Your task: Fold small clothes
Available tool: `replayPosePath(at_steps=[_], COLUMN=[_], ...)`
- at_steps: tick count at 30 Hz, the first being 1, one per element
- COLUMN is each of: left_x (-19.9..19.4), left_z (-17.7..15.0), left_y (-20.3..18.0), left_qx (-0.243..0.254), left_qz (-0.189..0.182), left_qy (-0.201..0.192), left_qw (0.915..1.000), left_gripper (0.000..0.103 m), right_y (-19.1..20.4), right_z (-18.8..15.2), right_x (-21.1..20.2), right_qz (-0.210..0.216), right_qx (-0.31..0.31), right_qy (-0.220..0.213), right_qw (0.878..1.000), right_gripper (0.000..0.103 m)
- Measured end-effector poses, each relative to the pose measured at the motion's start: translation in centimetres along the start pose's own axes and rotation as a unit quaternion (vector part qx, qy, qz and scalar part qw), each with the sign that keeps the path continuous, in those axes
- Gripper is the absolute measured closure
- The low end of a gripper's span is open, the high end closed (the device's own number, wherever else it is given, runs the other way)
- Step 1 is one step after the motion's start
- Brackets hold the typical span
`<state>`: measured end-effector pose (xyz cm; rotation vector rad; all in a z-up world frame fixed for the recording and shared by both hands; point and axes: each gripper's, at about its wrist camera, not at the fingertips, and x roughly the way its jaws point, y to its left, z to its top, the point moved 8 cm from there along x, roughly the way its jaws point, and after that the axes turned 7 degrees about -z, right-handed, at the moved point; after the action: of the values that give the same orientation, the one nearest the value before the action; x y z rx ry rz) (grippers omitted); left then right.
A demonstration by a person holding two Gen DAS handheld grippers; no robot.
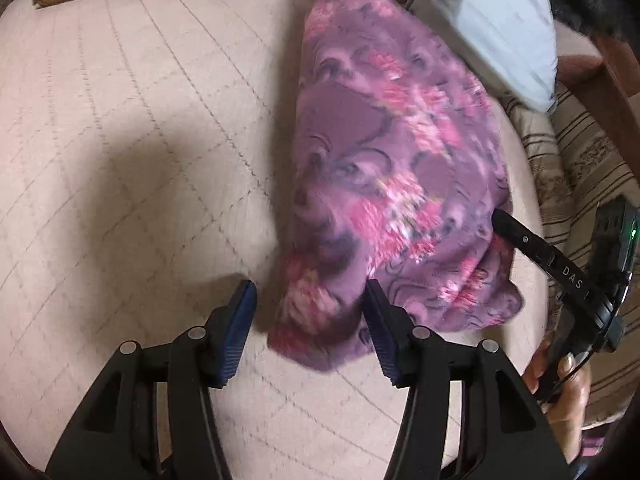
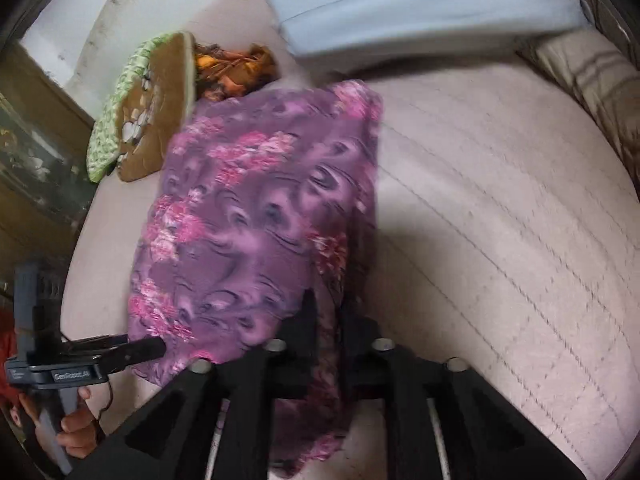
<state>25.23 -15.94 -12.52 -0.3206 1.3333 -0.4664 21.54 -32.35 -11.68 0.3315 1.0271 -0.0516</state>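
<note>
Right tool point(image 2: 328, 312) clamped on purple floral cloth point(image 2: 256, 216); left tool point(image 1: 310, 316) apart at its near corner. Soft, light, limp; I'd pinch corners.

Left gripper point(image 1: 310, 322) wide open, blue pads point(image 1: 240, 332) apart, low over cloth point(image 1: 392, 168) corner. Right gripper point(image 2: 329, 316) clamped on cloth edge, hand point(image 1: 560, 376) gripping its handle.

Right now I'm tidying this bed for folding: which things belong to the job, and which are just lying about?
In the job:
purple floral garment
right gripper, jaws shut on the garment
left gripper, jaws open at its edge

Lying about:
light blue pillow
brown and green cushion
orange cloth
striped fabric
</note>
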Motion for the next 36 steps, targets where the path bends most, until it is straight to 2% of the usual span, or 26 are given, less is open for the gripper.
replayPosePath(at_steps=[1,3,4,6,7,8,9,10,13,14,15,16,17,18,19,21,24,27,29,31,33,36], left_x=[-0.8,-2.6,-3.2,-2.9,-2.1,-1.3,-0.6,-0.3,0.0,0.3,0.2,-0.1,-0.4,-1.4,-2.1,-4.3,-5.5,-4.4,-2.4,-0.8,0.8,2.8], left_z=[0.0,-0.1,-0.2,-0.2,-0.3,-0.3,-0.6,-0.7,-0.9,-1.0,-1.1,-1.1,-1.0,-1.1,-1.0,0.5,4.2,8.2,10.8,11.8,11.3,11.1], left_y=[-0.2,-0.6,-0.8,-0.9,-0.7,-0.4,-0.4,-0.2,1.0,1.4,1.6,1.5,1.2,0.7,0.1,-1.7,-4.0,-4.8,-4.2,-2.8,-1.5,-0.4], left_qx=[0.006,0.024,0.034,0.049,0.052,0.050,0.047,0.048,0.046,0.043,0.044,0.048,0.053,0.062,0.065,0.065,0.074,0.079,0.073,0.065,0.064,0.062], left_qz=[-0.005,-0.001,0.004,0.025,0.039,0.054,0.061,0.064,0.075,0.074,0.072,0.074,0.077,0.069,0.058,0.012,-0.005,0.030,0.056,0.072,0.096,0.098], left_qy=[-0.009,-0.034,-0.046,-0.049,-0.039,-0.024,-0.013,-0.012,-0.016,-0.012,-0.011,-0.011,-0.013,-0.019,-0.026,-0.058,-0.092,-0.103,-0.099,-0.088,-0.082,-0.071], left_qw=[0.9999,0.9991,0.9984,0.9973,0.9971,0.9970,0.9969,0.9967,0.9960,0.9963,0.9964,0.9960,0.9955,0.9955,0.9959,0.9961,0.9930,0.9911,0.9909,0.9914,0.9899,0.9907], left_gripper=[0.049,0.049,0.049,0.049,0.049,0.049,0.049,0.049,0.048,0.048,0.048,0.048,0.048,0.048,0.049,0.049,0.049,0.049,0.049,0.049,0.048,0.044], right_y=[-0.1,0.3,0.7,1.2,1.4,1.6,2.1,2.3,1.9,1.1,-0.2,-0.6,-0.9,-1.0,-1.0,-1.1,0.2,3.6,5.1,5.0,4.0,2.4], right_z=[-0.1,-0.7,-1.5,-2.9,-3.6,-4.5,-5.4,-5.7,-5.0,-5.2,-5.9,-6.1,-6.3,-6.0,-5.6,-3.4,0.9,4.8,6.7,7.5,8.0,7.7], right_x=[-1.0,-3.3,-4.2,-4.4,-4.1,-3.3,-2.6,-2.9,-4.8,-4.6,-3.2,-2.2,-1.9,-2.5,-3.2,-5.6,-8.2,-7.1,-5.1,-3.2,-1.6,2.6], right_qz=[0.008,0.058,0.082,0.078,0.068,0.049,0.033,0.039,0.033,0.023,-0.005,-0.014,-0.012,-0.006,-0.005,0.002,0.035,0.038,0.034,0.036,0.029,-0.011], right_qx=[0.013,0.037,0.042,0.038,0.030,0.013,-0.014,-0.023,-0.023,-0.018,-0.020,-0.020,-0.015,-0.007,-0.001,0.018,0.037,0.005,0.000,0.007,0.010,0.004], right_qy=[-0.011,-0.023,-0.022,-0.014,-0.004,0.008,0.018,0.018,-0.026,-0.022,0.004,0.018,0.025,0.021,0.016,-0.024,-0.095,-0.122,-0.121,-0.117,-0.111,-0.075], right_qw=[1.000,0.997,0.996,0.996,0.997,0.999,0.999,0.999,0.999,0.999,1.000,1.000,0.999,1.000,1.000,1.000,0.994,0.992,0.992,0.992,0.993,0.997], right_gripper=[0.074,0.071,0.063,0.052,0.052,0.059,0.096,0.097,0.097,0.097,0.097,0.088,0.084,0.075,0.072,0.071,0.071,0.071,0.073,0.074,0.074,0.075])
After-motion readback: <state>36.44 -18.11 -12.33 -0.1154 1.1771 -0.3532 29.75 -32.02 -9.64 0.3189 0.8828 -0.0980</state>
